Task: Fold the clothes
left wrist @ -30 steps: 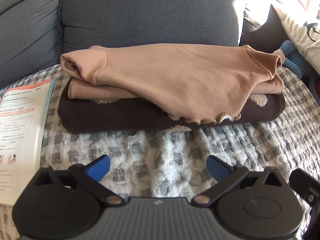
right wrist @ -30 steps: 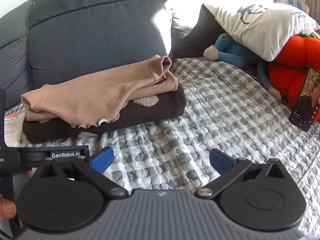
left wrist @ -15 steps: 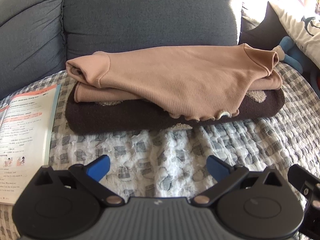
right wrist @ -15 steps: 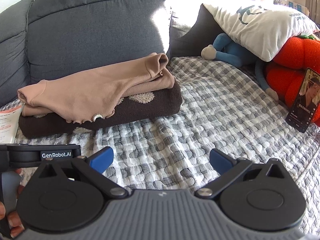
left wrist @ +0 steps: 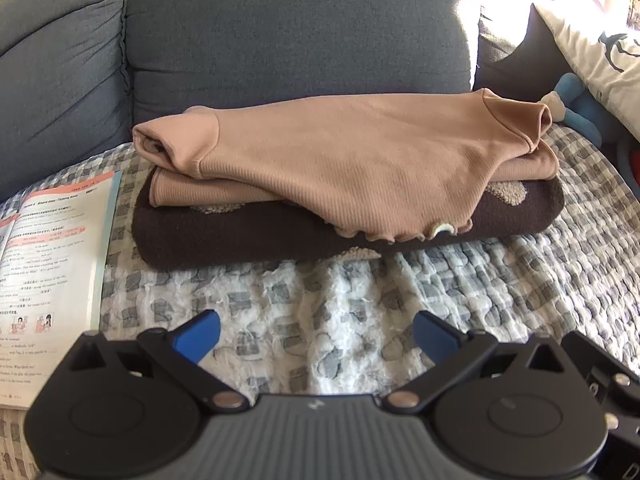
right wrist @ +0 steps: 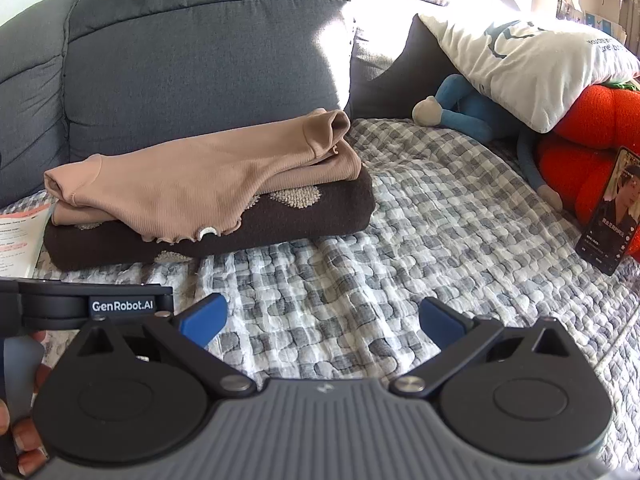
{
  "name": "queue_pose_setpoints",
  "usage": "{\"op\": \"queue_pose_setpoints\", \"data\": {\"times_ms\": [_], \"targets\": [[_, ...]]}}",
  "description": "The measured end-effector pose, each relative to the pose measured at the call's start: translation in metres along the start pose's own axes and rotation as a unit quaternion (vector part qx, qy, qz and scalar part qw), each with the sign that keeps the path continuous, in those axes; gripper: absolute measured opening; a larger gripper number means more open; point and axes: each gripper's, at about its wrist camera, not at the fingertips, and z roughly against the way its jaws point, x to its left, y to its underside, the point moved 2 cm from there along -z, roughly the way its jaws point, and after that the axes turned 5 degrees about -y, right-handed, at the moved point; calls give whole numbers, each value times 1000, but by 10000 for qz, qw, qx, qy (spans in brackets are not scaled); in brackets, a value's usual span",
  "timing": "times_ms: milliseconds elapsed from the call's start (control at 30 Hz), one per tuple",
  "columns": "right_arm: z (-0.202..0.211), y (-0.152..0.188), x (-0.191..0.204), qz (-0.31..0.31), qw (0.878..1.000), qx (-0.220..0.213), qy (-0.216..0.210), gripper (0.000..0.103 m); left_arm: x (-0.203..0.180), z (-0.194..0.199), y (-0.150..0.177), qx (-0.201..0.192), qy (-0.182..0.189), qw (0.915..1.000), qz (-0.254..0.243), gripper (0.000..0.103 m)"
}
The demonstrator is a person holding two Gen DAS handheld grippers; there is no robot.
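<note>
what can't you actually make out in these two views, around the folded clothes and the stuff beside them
- Brown garment: its top, both views, covered by the tan top.
- Booklet: left wrist view, print too small; cut by the left edge.
- Blue plush toy: right wrist view, its upper part is under the white pillow.
- Phone: right wrist view, caption too small.

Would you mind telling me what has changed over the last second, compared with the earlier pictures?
Only the viewpoints drifted: in the left view the clothes pile slid slightly right and the open book came further into view; in the right view the pile sits a little lower. Nothing was gripped or released. Both grippers, left and right, stayed open and empty, and the tan top still lies folded on the brown garment.
</note>
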Motion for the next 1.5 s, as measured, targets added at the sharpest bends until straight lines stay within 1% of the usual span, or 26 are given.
{"op": "queue_pose_setpoints", "data": {"times_ms": [1267, 1500], "targets": [[0, 1, 1, -35, 9999, 25, -119, 103, -4, 5, 0, -35, 18, 10000, -13, 103], [4, 3, 0, -96, 9999, 14, -143, 103, -5, 10, 1, -40, 71, 10000, -3, 103]]}}
